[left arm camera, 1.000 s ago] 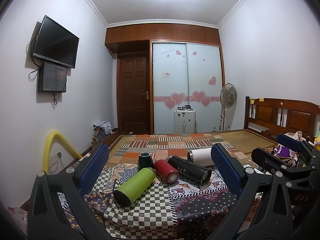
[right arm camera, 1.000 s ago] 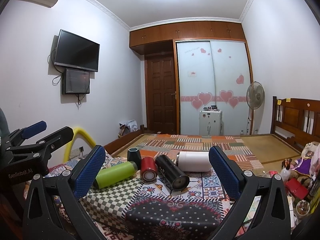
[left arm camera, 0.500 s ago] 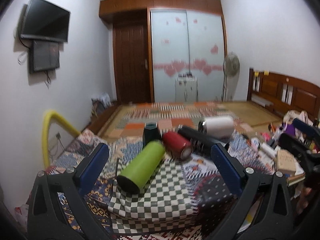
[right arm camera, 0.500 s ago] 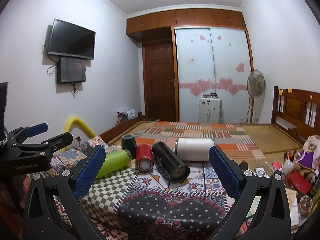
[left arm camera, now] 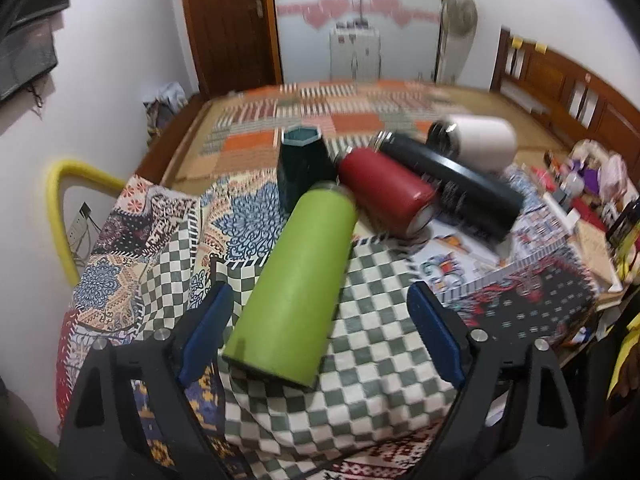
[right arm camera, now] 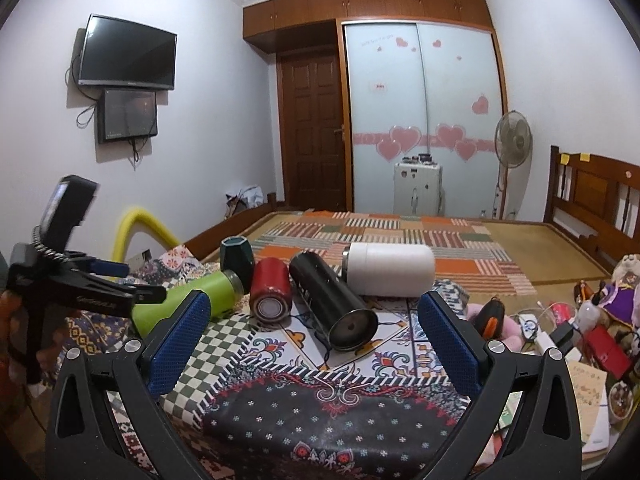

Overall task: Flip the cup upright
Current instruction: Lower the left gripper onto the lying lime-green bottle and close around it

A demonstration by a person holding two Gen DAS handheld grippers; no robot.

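Observation:
Several cups lie on their sides on a patterned cloth: a green bottle (left arm camera: 298,280) (right arm camera: 184,298), a red one (left arm camera: 386,190) (right arm camera: 271,286), a black one (left arm camera: 452,184) (right arm camera: 332,300) and a white one (left arm camera: 480,142) (right arm camera: 390,269). A dark teal faceted cup (left arm camera: 302,164) (right arm camera: 237,254) stands behind them. My left gripper (left arm camera: 318,334) is open, its blue pads on either side of the green bottle's base end, not touching. My right gripper (right arm camera: 314,344) is open and empty, held in front of the red and black cups. The left gripper also shows in the right wrist view (right arm camera: 120,286).
The cloth-covered table (right arm camera: 320,412) drops off at its front edge. Cluttered small items (right arm camera: 568,320) lie to the right. A yellow foam tube (left arm camera: 60,208) stands at the left by the wall. A bed with a patterned mat (right arm camera: 400,236) lies behind.
My left gripper has moved forward and tilted down, so the green bottle now sits between its pads. My right gripper has stayed almost still.

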